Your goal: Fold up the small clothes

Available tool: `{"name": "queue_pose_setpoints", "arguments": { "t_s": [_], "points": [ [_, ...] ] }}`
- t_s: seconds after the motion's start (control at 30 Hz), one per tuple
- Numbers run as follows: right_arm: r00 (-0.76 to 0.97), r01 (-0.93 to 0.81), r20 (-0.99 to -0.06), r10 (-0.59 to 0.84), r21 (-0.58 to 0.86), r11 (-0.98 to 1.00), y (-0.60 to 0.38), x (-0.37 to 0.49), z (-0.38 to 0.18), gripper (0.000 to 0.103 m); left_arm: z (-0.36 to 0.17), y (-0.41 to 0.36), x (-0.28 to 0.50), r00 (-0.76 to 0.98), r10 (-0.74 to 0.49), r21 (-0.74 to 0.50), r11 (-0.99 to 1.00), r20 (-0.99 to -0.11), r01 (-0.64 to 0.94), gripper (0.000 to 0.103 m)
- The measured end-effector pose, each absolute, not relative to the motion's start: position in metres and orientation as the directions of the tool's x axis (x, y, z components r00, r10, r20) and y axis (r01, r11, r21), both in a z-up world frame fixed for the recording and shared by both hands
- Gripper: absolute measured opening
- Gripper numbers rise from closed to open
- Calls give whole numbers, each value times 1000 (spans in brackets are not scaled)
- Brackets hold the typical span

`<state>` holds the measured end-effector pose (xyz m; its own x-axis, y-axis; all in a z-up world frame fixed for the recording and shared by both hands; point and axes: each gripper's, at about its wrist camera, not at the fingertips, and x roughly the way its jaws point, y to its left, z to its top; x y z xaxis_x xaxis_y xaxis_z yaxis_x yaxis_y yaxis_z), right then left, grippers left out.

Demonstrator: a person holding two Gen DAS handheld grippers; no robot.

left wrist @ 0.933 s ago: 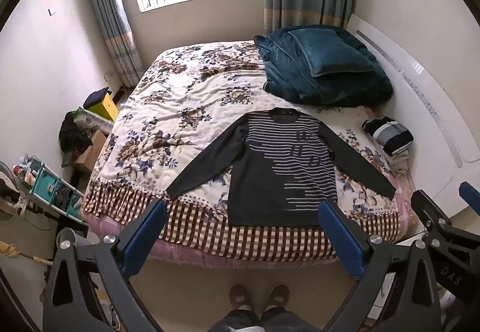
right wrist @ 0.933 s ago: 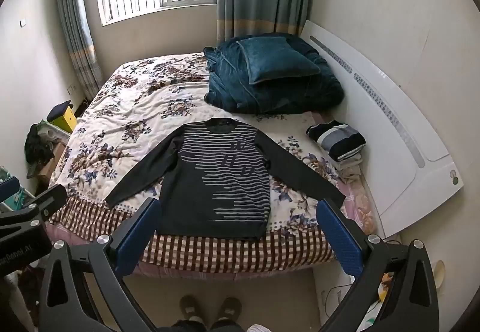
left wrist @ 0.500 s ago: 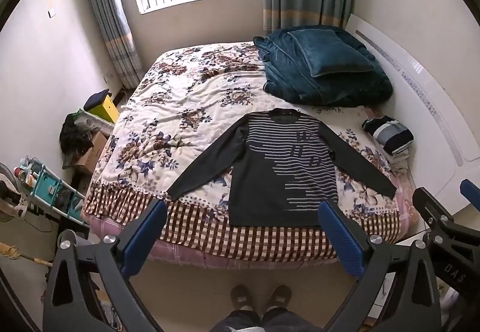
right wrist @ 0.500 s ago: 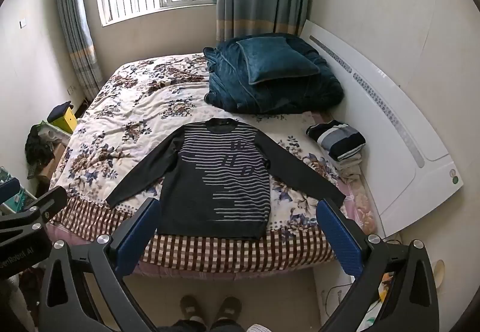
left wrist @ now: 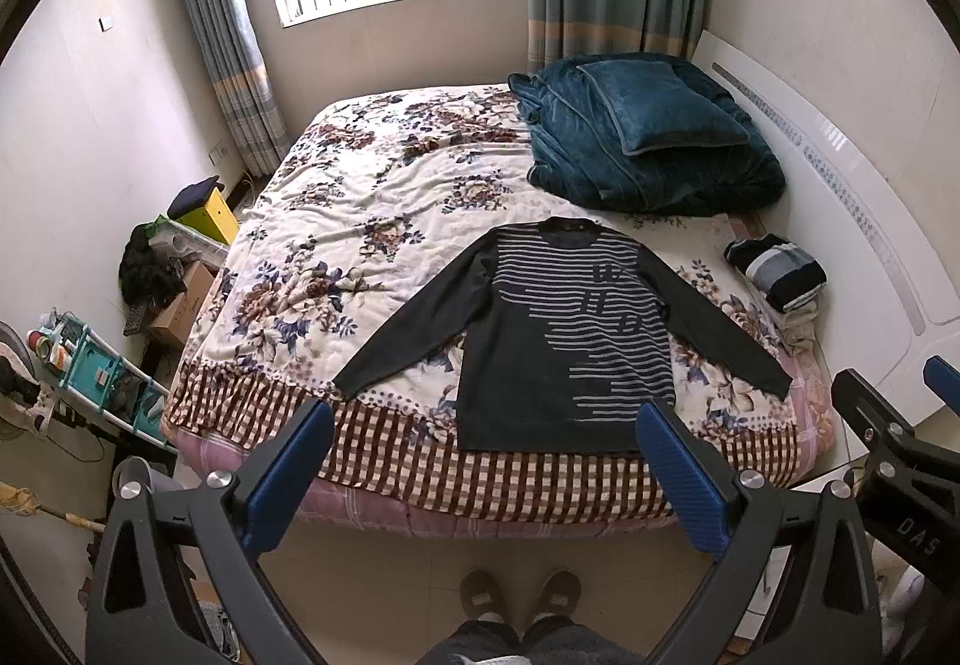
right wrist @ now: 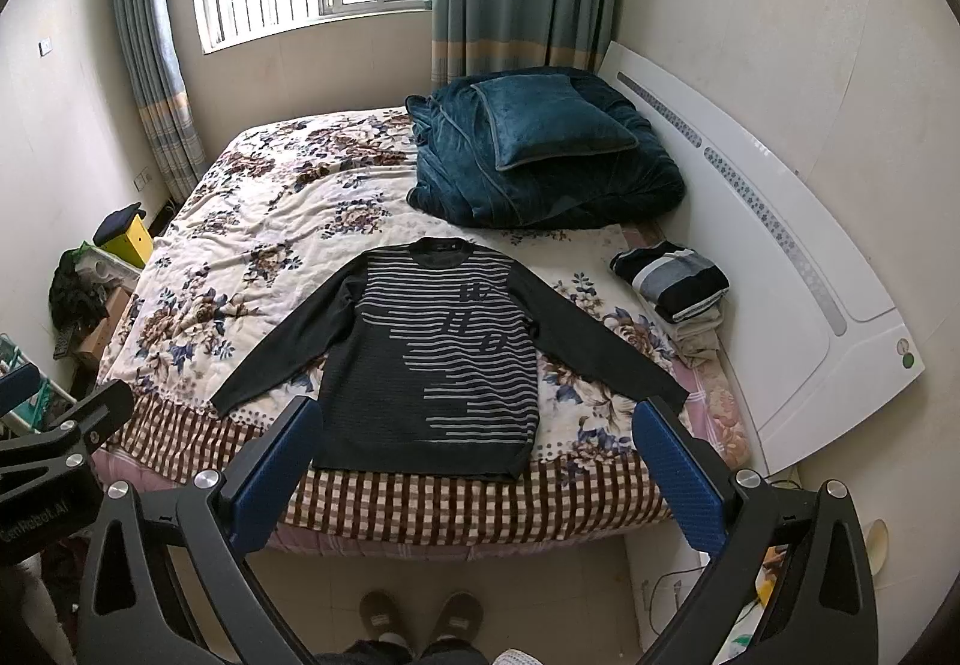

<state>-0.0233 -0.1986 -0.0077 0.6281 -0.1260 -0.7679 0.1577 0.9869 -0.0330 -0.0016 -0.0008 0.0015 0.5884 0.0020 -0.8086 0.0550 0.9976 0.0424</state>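
Note:
A dark long-sleeved sweater with pale stripes (left wrist: pixel 564 341) lies flat, face up, sleeves spread, near the front edge of the bed; it also shows in the right wrist view (right wrist: pixel 432 359). My left gripper (left wrist: pixel 483 425) is open and empty, held in the air in front of the bed, well short of the sweater's hem. My right gripper (right wrist: pixel 474 419) is open and empty at about the same height, to the right of the left one. Neither touches the cloth.
The bed has a floral quilt (left wrist: pixel 336 245) with a checked border. A folded teal blanket and pillow (left wrist: pixel 648 137) sit at the back right. A stack of folded clothes (left wrist: pixel 774 269) lies by the white headboard (right wrist: pixel 780 269). Boxes and a rack (left wrist: pixel 90 359) crowd the left floor.
Both views have shifted very slightly; the grippers stay open and the sweater has not moved.

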Motion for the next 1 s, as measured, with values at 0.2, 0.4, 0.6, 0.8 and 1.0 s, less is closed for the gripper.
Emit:
{"name": "queue_pose_setpoints", "arguments": {
  "t_s": [0.2, 0.4, 0.6, 0.8, 1.0],
  "points": [
    [627, 154, -769, -127, -38, 987, -198, -22, -7, 103, -2, -1, -2, 579, -6, 35, 998, -815, 59, 103],
    [628, 155, -768, -130, -40, 987, -196, -21, -6, 103, -5, -5, -7, 587, -3, 36, 998, -809, 55, 103],
    [629, 153, -766, -130, -42, 987, -192, -20, -4, 103, -6, -7, -5, 589, 1, 38, 998, -808, 51, 103],
    [630, 153, -766, -132, -44, 987, -193, -19, -4, 103, -7, -7, -6, 591, -3, 34, 998, -807, 50, 103],
    [629, 152, -767, -132, -45, 987, -192, -19, -4, 103, -5, -5, -4, 592, -4, 33, 998, -806, 52, 103]
  ]
}}
